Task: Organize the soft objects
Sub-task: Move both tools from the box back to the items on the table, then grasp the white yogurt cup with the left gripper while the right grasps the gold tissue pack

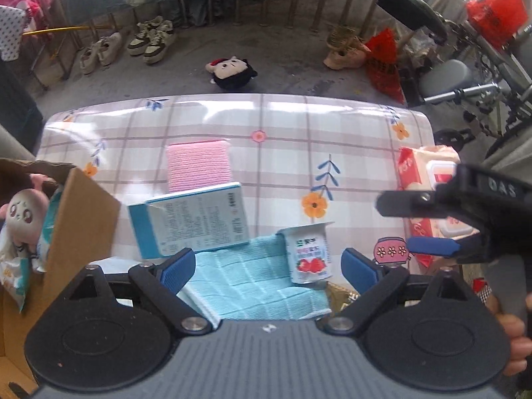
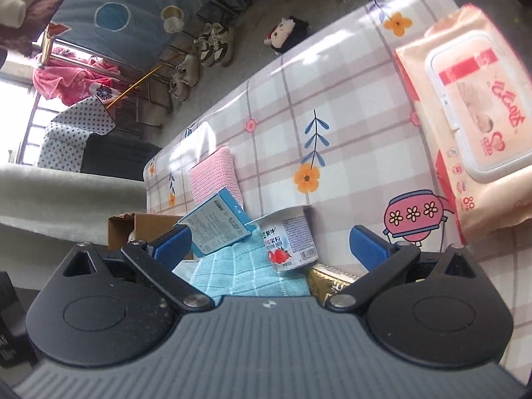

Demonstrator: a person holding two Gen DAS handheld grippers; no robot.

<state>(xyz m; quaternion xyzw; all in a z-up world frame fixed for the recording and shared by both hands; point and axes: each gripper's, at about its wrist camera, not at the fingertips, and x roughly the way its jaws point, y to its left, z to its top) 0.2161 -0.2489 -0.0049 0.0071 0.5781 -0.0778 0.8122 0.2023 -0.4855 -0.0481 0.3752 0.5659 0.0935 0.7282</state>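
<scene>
While the ribbed blue cloth (image 1: pixel 262 282) lies flat at the near edge of the table (image 1: pixel 349 126), with a squat yogurt cup (image 1: pixel 311 254) and a tilted blue-and-white carton (image 1: pixel 196 221) resting on it, the left gripper (image 1: pixel 269 266) hangs over it with jaws spread and empty. A knitted pink cloth (image 1: pixel 199 164) lies farther back, a glossy wipes pack (image 2: pixel 472 113) far right, a cardboard box (image 1: pixel 83 219) holding a pale plush toy (image 1: pixel 21 214) left. The right gripper (image 2: pixel 271 244) is likewise wide and empty above the shiny checked floral tablecloth; beyond, another plush doll (image 1: pixel 232 71) sits on grey concrete floor.
</scene>
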